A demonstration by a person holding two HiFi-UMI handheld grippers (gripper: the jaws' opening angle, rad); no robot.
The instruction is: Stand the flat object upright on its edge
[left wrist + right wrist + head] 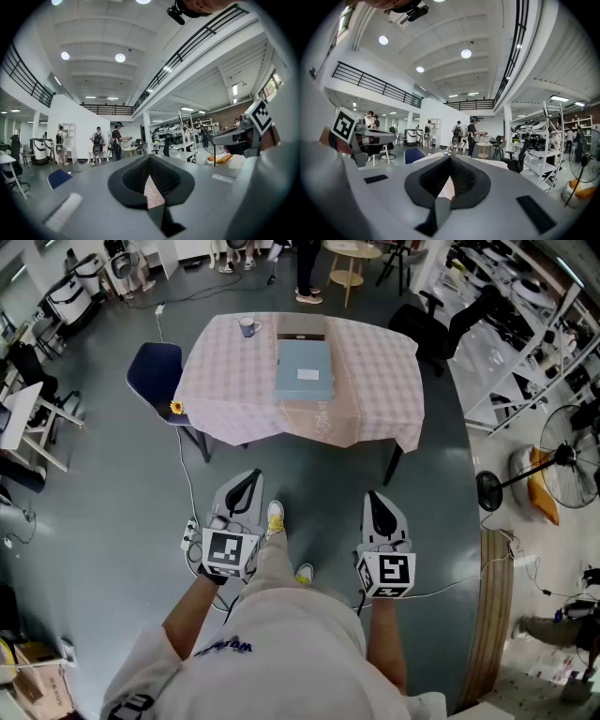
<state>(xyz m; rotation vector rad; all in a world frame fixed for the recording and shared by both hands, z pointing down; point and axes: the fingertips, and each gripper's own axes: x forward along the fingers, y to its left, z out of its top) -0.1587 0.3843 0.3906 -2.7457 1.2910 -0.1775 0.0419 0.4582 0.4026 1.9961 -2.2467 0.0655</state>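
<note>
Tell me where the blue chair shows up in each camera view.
Head view: chair at upper left, beside the left end of the table.
Left gripper view: chair at lower left, low on the floor.
Right gripper view: chair just left of centre.
Shared landmark: the round table at the far end of the room.

Bright, even indoor light from round ceiling lamps [120, 57], which glare a bit near the top of both gripper views. Heavy fisheye bend and black corners there. Head view's sharp, with a soft shadow under the table [375, 362].
</note>
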